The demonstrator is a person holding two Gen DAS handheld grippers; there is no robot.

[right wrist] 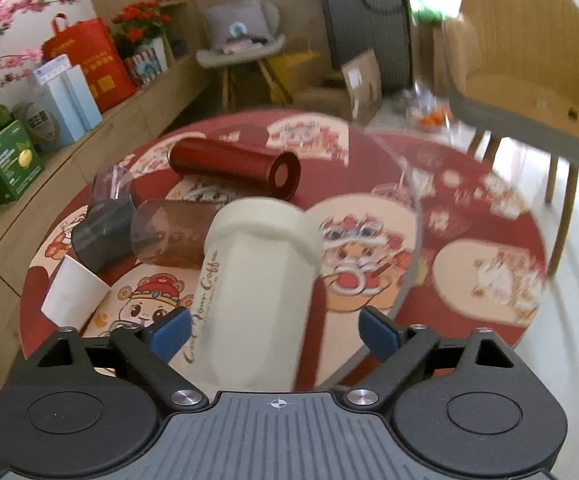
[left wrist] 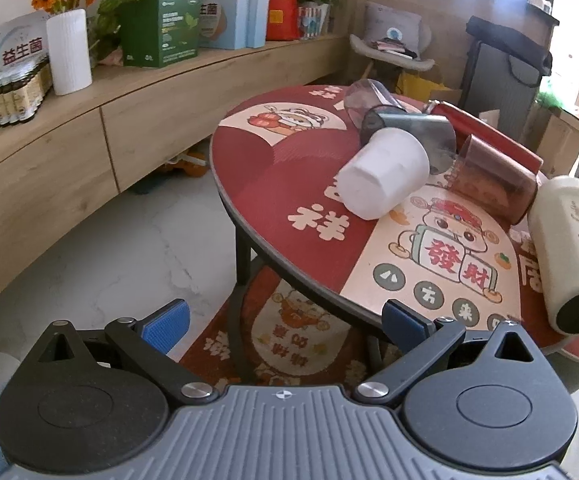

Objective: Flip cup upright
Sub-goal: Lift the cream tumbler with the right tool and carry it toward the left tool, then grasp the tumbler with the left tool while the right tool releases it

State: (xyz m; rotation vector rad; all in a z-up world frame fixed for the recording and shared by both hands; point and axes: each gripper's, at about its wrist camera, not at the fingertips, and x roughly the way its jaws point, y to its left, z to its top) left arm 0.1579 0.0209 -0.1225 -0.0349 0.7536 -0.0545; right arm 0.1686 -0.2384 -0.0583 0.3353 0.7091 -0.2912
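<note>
The cream cup (right wrist: 257, 280) lies on its side at the near edge of the round table (right wrist: 373, 168), long axis pointing away from the right gripper (right wrist: 275, 330). In the left wrist view the same cup (left wrist: 569, 256) lies at the table's right edge, dark end facing the camera. The cup sits between the right gripper's blue pads (right wrist: 171, 330). The jaws are spread wide. Contact between pads and cup cannot be determined; a gap shows on the right side.

Just beyond the cream cup lies a brown tumbler (right wrist: 169, 236), touching or nearly touching it. A grey cup (right wrist: 101, 232) lies beside the tumbler, with a clear cup (right wrist: 111, 184) behind it. A white cup (right wrist: 73, 292) lies on its side at the left. A red flask (right wrist: 233, 168) lies farther back, apart from the cream cup.

The left gripper (left wrist: 285, 322) hangs off the table's near edge, over the floor (left wrist: 129, 248) and a rug (left wrist: 289, 332). Its jaws are released and hold nothing.
</note>
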